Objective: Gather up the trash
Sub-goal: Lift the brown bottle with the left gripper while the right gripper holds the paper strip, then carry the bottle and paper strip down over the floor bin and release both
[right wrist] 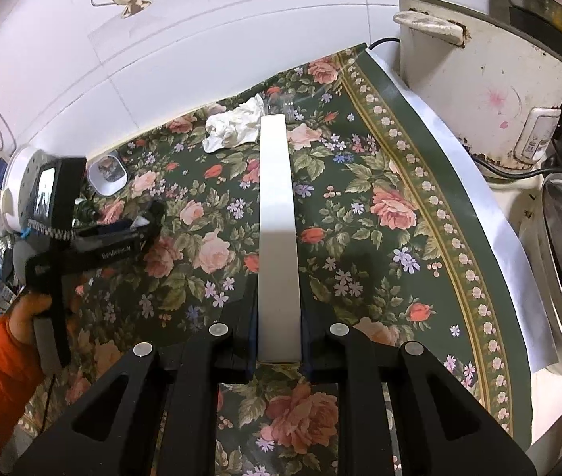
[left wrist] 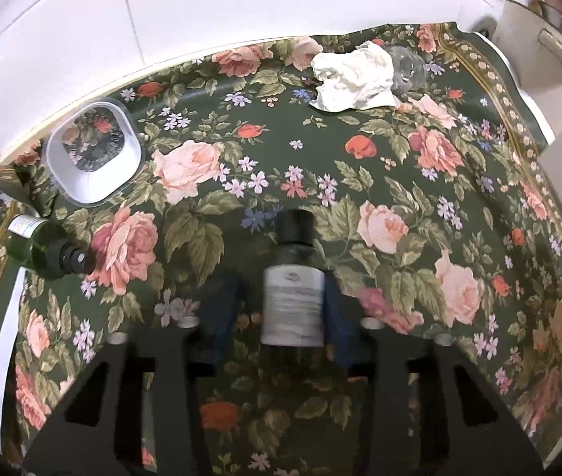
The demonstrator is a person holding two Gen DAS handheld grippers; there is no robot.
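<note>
Left gripper (left wrist: 281,301): jaws around small dark bottle (left wrist: 293,277); right pad touching, left pad apart, pinch unclear. Right gripper (right wrist: 279,333): jaws pinching long white box (right wrist: 277,214). Further out on floral cloth (left wrist: 400,206): crumpled tissue (left wrist: 354,77), clear cup (left wrist: 408,65), white tub (left wrist: 92,150), green bottle (left wrist: 39,250) lying, uncollected. Judgement: task early to midway.

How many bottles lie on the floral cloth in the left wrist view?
2. A dark bottle with a pale label lies between the left claw's fingers; a green bottle lies on its side at the cloth's left edge. Others may be hidden outside the view.
</note>
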